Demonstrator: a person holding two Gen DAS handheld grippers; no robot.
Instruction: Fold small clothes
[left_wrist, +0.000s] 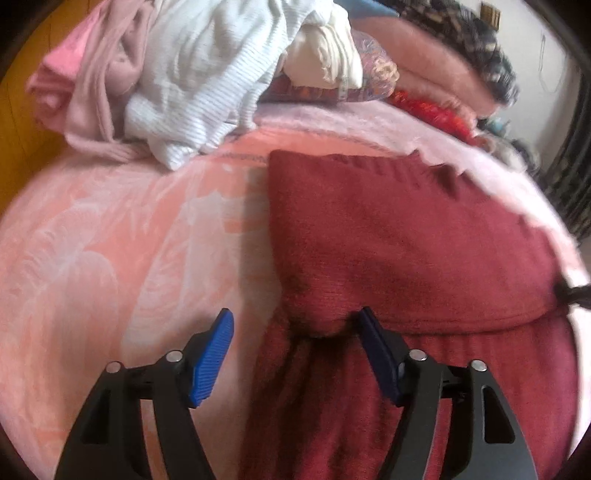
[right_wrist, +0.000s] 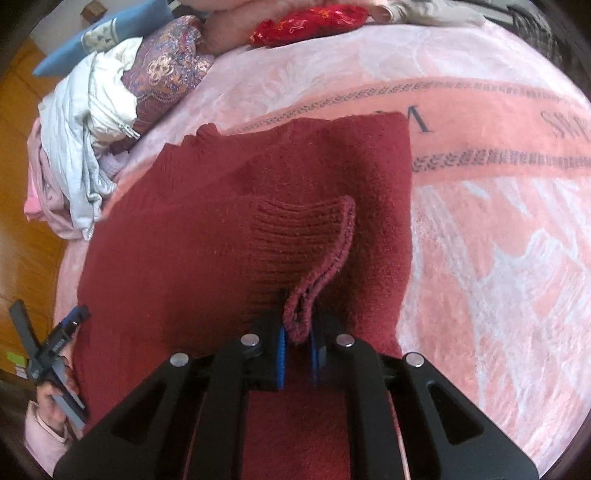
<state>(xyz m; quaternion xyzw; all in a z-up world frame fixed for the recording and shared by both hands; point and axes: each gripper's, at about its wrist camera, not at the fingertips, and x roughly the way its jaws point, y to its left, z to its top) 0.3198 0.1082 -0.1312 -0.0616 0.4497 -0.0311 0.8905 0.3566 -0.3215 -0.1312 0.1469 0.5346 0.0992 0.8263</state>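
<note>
A dark red knitted sweater (right_wrist: 207, 236) lies spread on a pink blanket (right_wrist: 498, 240). My right gripper (right_wrist: 297, 338) is shut on the ribbed cuff (right_wrist: 317, 273) of its sleeve, which is lifted and drawn across the sweater's body. In the left wrist view the same sweater (left_wrist: 399, 236) fills the right half, with a folded edge bulging near the bottom. My left gripper (left_wrist: 295, 325) stands open over that edge: the right finger rests against the red fabric, the left finger hangs over the blanket. Nothing is pinched between its pads.
A heap of white and pale pink clothes (left_wrist: 177, 74) sits at the far left of the bed, beside a patterned cushion (right_wrist: 166, 70) and a red embroidered one (right_wrist: 310, 22). An orange wooden floor (right_wrist: 22, 155) lies beyond the bed's left edge. A hand holding the left gripper's handle (right_wrist: 51, 373) shows low left.
</note>
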